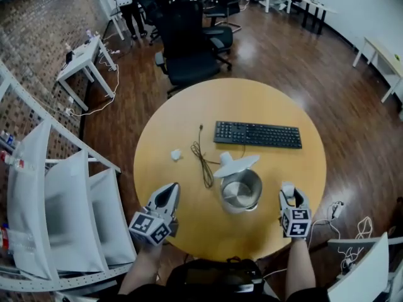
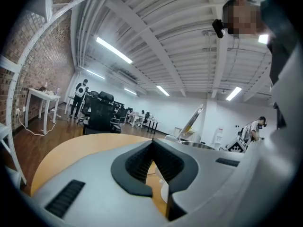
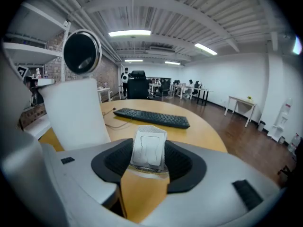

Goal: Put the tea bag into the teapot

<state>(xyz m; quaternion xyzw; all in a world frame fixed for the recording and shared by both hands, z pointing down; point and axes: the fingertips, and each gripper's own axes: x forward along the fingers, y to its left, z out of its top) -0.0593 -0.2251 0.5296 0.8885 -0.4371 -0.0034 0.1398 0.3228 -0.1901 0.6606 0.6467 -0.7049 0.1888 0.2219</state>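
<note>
The right gripper (image 3: 147, 159) was found closed on the tea bag (image 3: 148, 147), which stood upright between the jaws with a dark pad against each of its side edges. In the head view this right gripper (image 1: 288, 192) sat over the near right part of the round wooden table (image 1: 189, 109), just beside the teapot (image 1: 241, 194) but apart from it. The teapot stood near the table's centre with its lid (image 1: 236, 164) tipped up and open; the right gripper view showed its white body (image 3: 75, 112) close on the left. The left gripper (image 2: 152, 148) was closed, jaw tips meeting and nothing between them, and lay on the teapot's other side (image 1: 169, 192), apart from it. Also noted on the table: a black keyboard (image 1: 258, 134) beyond the teapot, a dark cable (image 1: 203, 159) running towards the teapot, and a small white object (image 1: 175, 155) left of the cable, too small to identify. A black office chair (image 1: 186, 49) stood at the far edge.
</note>
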